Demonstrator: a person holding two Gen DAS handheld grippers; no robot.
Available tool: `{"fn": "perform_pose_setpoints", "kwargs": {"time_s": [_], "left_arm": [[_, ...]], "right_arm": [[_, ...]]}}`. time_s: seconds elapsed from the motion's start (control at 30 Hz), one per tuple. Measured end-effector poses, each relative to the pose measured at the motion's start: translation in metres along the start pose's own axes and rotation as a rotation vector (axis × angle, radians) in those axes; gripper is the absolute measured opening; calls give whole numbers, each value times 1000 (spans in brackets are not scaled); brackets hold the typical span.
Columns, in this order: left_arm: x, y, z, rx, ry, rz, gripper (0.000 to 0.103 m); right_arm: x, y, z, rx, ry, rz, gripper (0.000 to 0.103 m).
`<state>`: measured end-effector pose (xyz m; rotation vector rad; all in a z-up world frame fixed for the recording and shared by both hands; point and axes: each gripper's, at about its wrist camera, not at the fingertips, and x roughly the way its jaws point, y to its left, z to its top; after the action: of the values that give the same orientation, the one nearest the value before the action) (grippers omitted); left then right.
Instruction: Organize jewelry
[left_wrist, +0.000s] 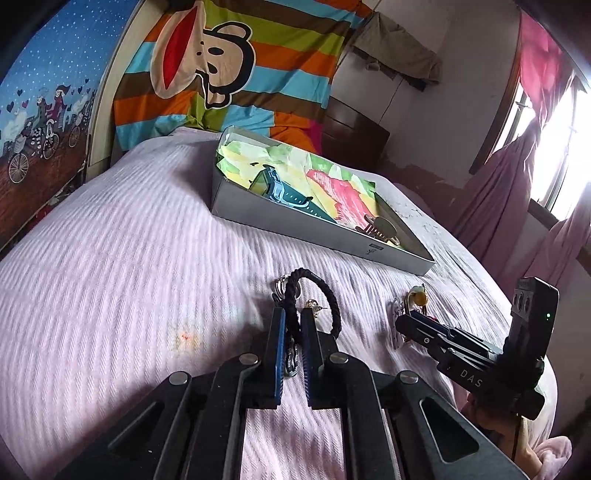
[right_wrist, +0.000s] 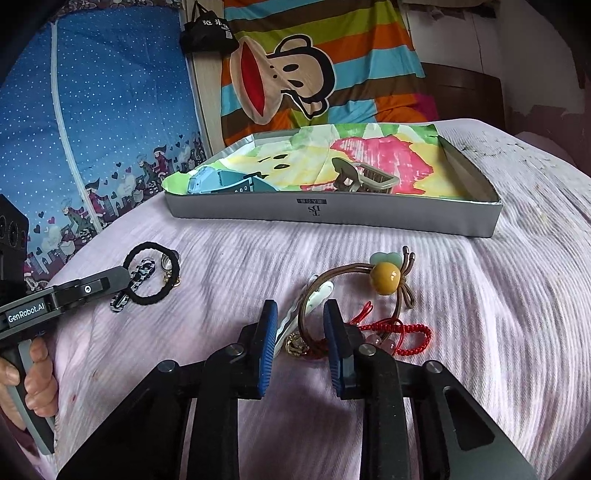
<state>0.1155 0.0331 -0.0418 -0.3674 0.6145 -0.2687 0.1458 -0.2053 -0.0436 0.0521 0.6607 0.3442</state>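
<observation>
Pink ribbed bedspread (right_wrist: 480, 332) | striped monkey blanket (right_wrist: 317, 74) | left gripper (left_wrist: 293, 317) narrow, right gripper (right_wrist: 300, 314) wide

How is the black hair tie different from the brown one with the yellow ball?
The black hair tie is a plain, thick loop; the brown hair tie is thin with a yellow bead and bow. The black one lies by the left gripper, the brown one by the right gripper. Both rest on the bed.

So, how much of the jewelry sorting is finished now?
Done: a blue watch and a hair claw clip lie in the grey box. In hand: nothing gripped; the left gripper straddles the black hair tie. Left: the brown hair tie and red cord.
</observation>
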Motion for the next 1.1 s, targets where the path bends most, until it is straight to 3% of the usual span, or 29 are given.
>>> {"fn": "perform_pose_setpoints", "kwargs": {"time_s": [0.3,0.4,0.63,1.1], "left_arm": [[1,-4,-1,14,-9,-4,8],[1,-3,-1,14,-8,-4,8],[2,-4,-1,17,-13,-10,8],[-13,-11,5,42,-78,-57,7]], "right_arm": [[-3,-1,0,1,-20,6,15],[-3,-1,-1,-4,-17,11,5],[-5,0,0,-1,-29,9,3],[-39,-8,16,57,-168,70,3]]}}
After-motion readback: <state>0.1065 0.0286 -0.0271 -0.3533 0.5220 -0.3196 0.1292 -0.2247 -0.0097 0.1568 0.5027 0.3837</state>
